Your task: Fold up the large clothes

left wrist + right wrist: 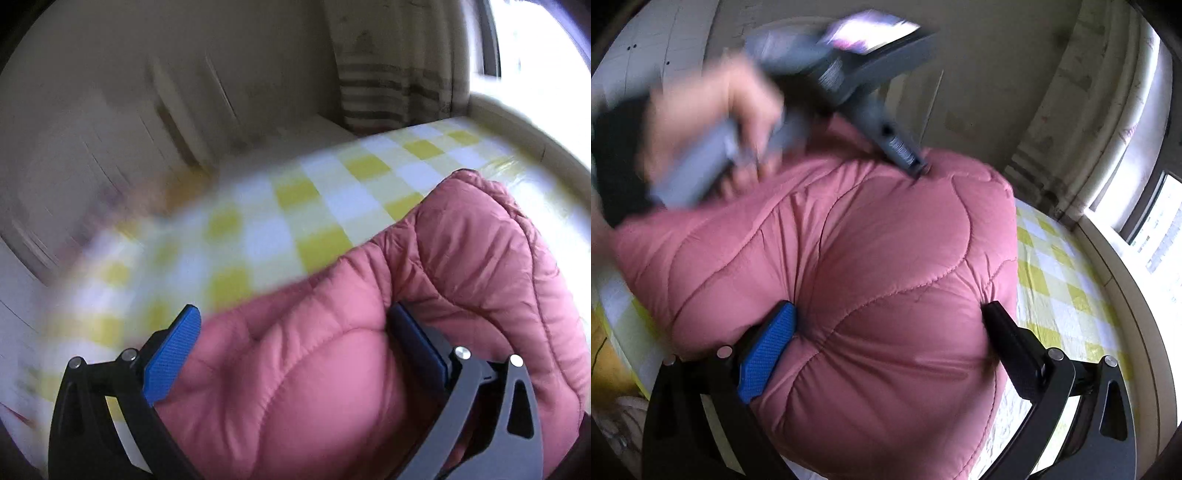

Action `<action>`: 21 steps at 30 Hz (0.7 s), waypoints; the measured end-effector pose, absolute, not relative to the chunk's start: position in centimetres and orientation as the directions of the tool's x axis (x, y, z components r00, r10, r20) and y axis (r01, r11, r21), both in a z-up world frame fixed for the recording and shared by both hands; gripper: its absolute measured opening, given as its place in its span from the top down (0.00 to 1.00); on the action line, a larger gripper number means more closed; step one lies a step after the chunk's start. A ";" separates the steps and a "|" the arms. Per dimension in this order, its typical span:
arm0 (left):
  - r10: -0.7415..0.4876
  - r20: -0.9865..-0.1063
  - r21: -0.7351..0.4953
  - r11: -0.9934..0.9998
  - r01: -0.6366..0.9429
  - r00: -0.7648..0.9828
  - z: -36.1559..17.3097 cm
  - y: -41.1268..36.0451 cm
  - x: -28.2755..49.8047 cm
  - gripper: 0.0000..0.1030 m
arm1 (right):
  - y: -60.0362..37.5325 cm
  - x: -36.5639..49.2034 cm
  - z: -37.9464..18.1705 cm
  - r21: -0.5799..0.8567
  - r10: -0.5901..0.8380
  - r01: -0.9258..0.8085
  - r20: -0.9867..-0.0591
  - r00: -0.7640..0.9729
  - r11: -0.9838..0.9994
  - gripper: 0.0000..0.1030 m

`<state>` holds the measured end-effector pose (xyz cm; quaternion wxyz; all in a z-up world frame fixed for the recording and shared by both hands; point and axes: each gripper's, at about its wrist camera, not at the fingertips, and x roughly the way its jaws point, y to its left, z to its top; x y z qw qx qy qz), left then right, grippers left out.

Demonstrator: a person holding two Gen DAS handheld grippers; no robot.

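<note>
Two grippers, left point(291, 347) and right point(890, 339), jaws each clamped around the pink puffer jacket point(868, 266) (above a checked sheet point(295, 206)).

Pink padded jacket point(369, 350) bulks across near edge of bed point(295, 206), filling both tongs' gaps. Checkered bed bare toward far edge. Curtain point(391, 92) beyond far corner.
</note>
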<state>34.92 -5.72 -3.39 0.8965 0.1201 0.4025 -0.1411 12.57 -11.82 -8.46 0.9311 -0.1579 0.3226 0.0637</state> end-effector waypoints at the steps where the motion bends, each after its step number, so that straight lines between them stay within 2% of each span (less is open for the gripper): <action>1: -0.256 -0.766 -0.065 0.944 0.325 0.590 -4.3 -3.5 35.7 0.02 | -12.0 12.5 -8.1 -0.246 0.043 -0.250 -0.626 0.779 0.936 0.04; 3: -0.347 -0.751 -0.196 0.930 0.312 0.562 -4.4 -1.3 36.3 0.02 | -12.8 12.6 -6.8 -0.200 0.121 -0.318 -0.643 0.757 0.927 0.04; 4: -0.356 -0.749 -0.206 0.927 0.314 0.559 -4.2 -0.8 36.2 0.02 | -13.4 12.7 -5.9 -0.180 0.151 -0.334 -0.633 0.759 0.925 0.06; 5: -0.344 -0.749 -0.190 0.930 0.314 0.567 -4.3 -0.8 35.8 0.02 | -14.2 12.9 -4.3 -0.161 0.172 -0.328 -0.599 0.782 0.931 0.17; 6: -0.338 -0.745 -0.182 0.932 0.314 0.574 -4.3 -0.8 35.6 0.02 | -14.9 13.3 -3.0 -0.147 0.176 -0.311 -0.571 0.802 0.939 0.20; 8: -0.331 -0.740 -0.171 0.934 0.312 0.585 -4.3 -1.0 35.3 0.02 | -17.0 15.0 0.4 -0.103 0.143 -0.220 -0.493 0.858 0.970 0.23; 10: -0.329 -0.739 -0.168 0.935 0.312 0.588 -4.3 -1.1 35.2 0.02 | -17.8 17.6 2.6 -0.084 0.106 -0.161 -0.454 0.885 0.983 0.31; 12: -0.334 -0.738 -0.174 0.934 0.312 0.586 -4.3 -1.3 35.2 0.02 | -18.2 21.3 3.8 -0.079 0.062 -0.110 -0.460 0.886 0.991 0.34; 13: -0.339 -0.736 -0.182 0.933 0.312 0.586 -4.2 -1.3 35.2 0.02 | -18.1 23.7 3.8 -0.077 0.038 -0.086 -0.483 0.875 0.993 0.39; 15: -0.341 -0.732 -0.184 0.933 0.310 0.589 -4.4 -1.1 35.2 0.02 | -17.5 28.9 2.1 -0.087 -0.016 -0.041 -0.568 0.823 0.995 0.39; 17: -0.335 -0.729 -0.177 0.934 0.309 0.597 -4.4 -1.2 35.2 0.02 | -16.7 33.5 -2.1 -0.106 -0.036 -0.057 -0.715 0.698 0.993 0.39; 18: -0.333 -0.727 -0.173 0.935 0.309 0.601 -4.3 -1.1 35.3 0.02 | -16.3 35.8 -5.8 -0.103 -0.034 -0.092 -0.826 0.563 0.990 0.39; 19: -0.332 -0.725 -0.171 0.936 0.309 0.604 -4.4 -0.9 35.3 0.02 | -16.6 36.7 -7.4 -0.057 0.006 -0.106 -0.856 0.517 0.993 0.39; 21: -0.305 -0.725 -0.145 0.944 0.296 0.618 -4.3 -1.0 35.1 0.02 | -17.9 36.8 -7.2 0.034 0.075 -0.087 -0.852 0.518 0.996 0.37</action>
